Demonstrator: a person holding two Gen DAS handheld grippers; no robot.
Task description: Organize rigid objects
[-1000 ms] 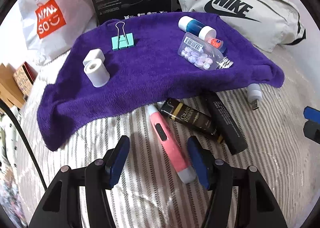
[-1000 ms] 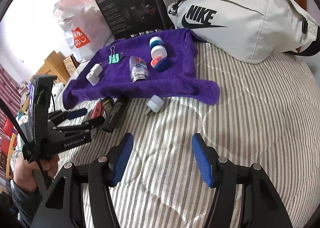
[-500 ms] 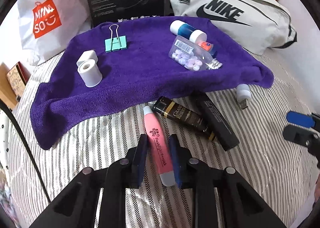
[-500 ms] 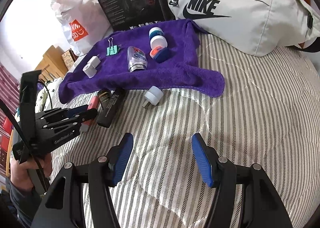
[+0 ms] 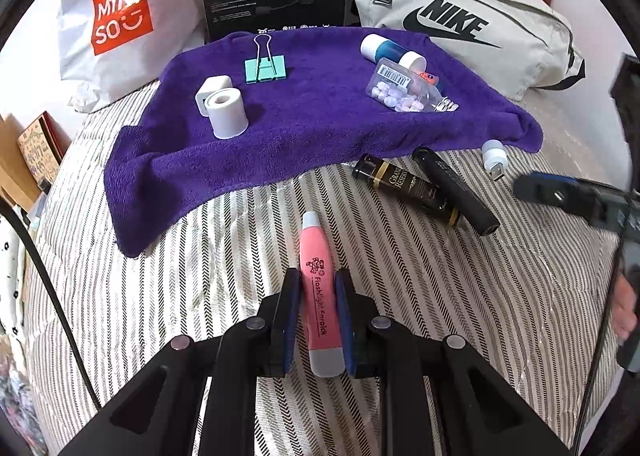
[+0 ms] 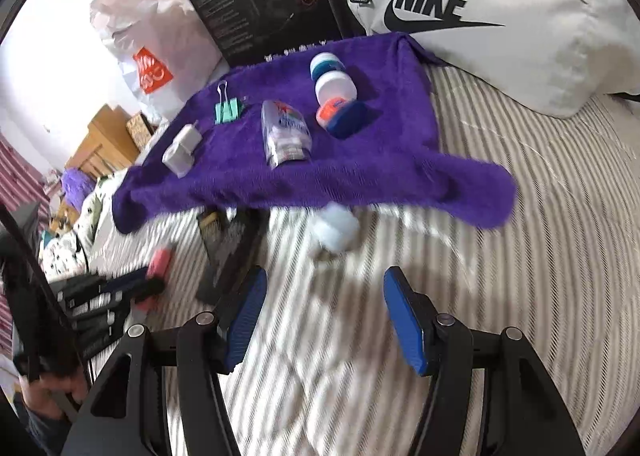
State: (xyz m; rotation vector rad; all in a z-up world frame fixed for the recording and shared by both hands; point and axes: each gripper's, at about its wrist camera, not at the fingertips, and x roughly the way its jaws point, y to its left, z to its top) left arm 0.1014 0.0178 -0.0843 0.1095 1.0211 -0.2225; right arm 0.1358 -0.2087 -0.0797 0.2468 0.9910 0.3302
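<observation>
L tongs (image 5: 317,310): squeezing tight on pink flashlight (image 5: 320,292), pads touching both sides.
R tongs (image 6: 325,318): staying wide open, holding nothing.
Flashlight: pointing at purple towel (image 5: 304,127).

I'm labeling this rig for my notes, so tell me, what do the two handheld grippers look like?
Both match. The left gripper and the right gripper each have a black angular plastic frame with round silver pivot bolts, and flat blue ribbed pads line the jaws. In the right wrist view the left gripper's side carries white lettering, blurred. A thin black cable runs beside it.

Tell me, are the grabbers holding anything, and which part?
The left gripper pinches the pink flashlight around its lower body, near the grey end. The right gripper is open and empty.
</observation>
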